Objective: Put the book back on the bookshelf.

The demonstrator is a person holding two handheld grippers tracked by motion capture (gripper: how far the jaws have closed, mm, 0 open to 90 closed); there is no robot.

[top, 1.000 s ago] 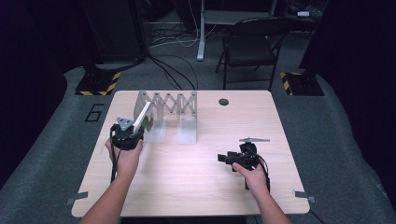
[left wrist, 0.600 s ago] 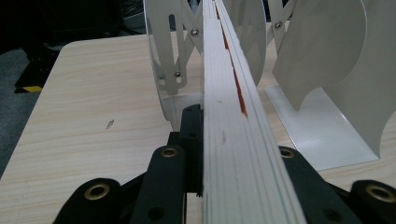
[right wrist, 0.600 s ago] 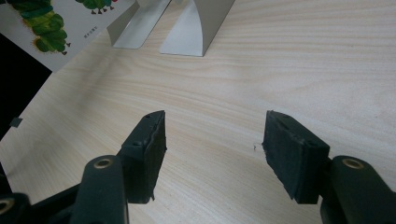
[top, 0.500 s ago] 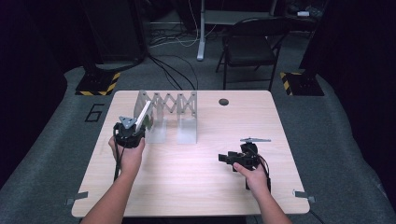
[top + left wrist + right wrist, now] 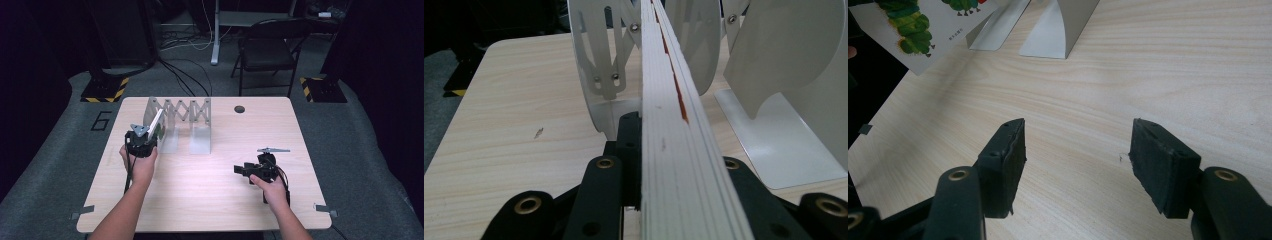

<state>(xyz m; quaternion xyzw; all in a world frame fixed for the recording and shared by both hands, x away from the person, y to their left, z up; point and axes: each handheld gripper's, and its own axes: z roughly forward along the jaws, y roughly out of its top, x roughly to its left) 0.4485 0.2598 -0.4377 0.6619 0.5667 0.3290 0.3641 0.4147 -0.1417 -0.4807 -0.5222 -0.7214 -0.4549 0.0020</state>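
Your left gripper (image 5: 644,200) clamps the book (image 5: 669,125) edge-on, its long axis running straight ahead into the rack (image 5: 599,65); your right gripper (image 5: 1078,165) gapes empty, well apart.

A lab or studio: dark curtains, floor cables (image 5: 185,80), hazard-striped stand bases (image 5: 105,90), a folding chair (image 5: 265,50)

In the left gripper view the book (image 5: 674,125) runs off the top and bottom edges, seen edge-on, so its cover is hidden, and it covers most of the left claw's (image 5: 649,190) right jaw. The white rack (image 5: 784,70) is cut at 12 and 3 o'clock. In the right gripper view the book's cover (image 5: 918,25) is cropped at 11 o'clock, its small print too tiny to read. In the high view, both forearms leave the surface (image 5: 200,200) at 6 o'clock.
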